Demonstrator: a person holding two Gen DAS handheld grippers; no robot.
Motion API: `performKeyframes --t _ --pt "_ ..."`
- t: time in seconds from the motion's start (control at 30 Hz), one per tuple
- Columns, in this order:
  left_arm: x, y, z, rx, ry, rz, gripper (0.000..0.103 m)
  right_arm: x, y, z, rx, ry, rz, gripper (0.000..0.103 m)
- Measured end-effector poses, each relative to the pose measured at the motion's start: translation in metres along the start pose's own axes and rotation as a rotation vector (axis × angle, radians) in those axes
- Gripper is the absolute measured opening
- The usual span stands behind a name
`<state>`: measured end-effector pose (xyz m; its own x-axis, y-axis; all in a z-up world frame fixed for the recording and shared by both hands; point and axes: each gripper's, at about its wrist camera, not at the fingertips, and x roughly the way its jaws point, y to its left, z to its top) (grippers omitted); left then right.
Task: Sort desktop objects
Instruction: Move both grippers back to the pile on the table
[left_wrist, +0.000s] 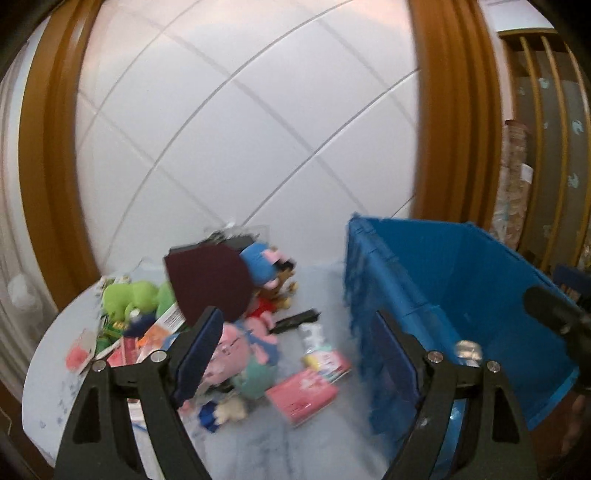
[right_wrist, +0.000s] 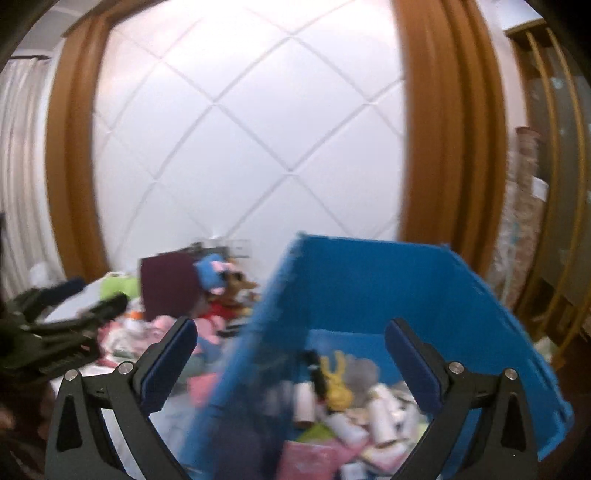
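Now both empty. Left hand-held gripper (left_wrist: 299, 343) spread wide, nothing between pads, aimed at toy pile (left_wrist: 207, 325) on tabletop (left_wrist: 325, 443); pile lay just ahead and leftward, blue bin (left_wrist: 461, 288) to its right. Right hand-held gripper (right_wrist: 291, 354) released too, hung over bin rim. Left nearer pile. Pink box (left_wrist: 303, 397) closest, long axis slanted.

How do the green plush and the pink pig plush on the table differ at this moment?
The green plush is bright green and lies at the far left of the pile; the pink pig plush is pale pink with a teal body and lies nearer the middle. The pig plush is partly hidden behind the left gripper's finger in the left wrist view; the green plush is in open view. Both lie on the table, outside the blue bin.
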<state>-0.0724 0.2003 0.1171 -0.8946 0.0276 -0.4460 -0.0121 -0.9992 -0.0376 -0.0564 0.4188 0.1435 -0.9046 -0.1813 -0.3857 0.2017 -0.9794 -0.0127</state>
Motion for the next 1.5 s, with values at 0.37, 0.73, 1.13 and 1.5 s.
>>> performKeyframes --t 0.37,0.73,1.13,1.5 --pt "0.050 0.182 -0.060 -0.040 0.183 0.051 0.082 0.061 0.146 -0.003 -0.002 0.095 0.118 0.103" --pt "0.134 0.317 -0.159 -0.024 0.493 0.130 0.082 0.167 0.216 -0.080 0.076 0.387 0.101 0.103" --pt "0.204 0.310 -0.193 0.151 0.637 -0.053 0.082 0.245 0.230 -0.159 0.135 0.664 0.038 0.103" --pt "0.225 0.278 -0.202 0.281 0.655 -0.133 0.082 0.290 0.232 -0.186 0.178 0.778 0.035 0.103"
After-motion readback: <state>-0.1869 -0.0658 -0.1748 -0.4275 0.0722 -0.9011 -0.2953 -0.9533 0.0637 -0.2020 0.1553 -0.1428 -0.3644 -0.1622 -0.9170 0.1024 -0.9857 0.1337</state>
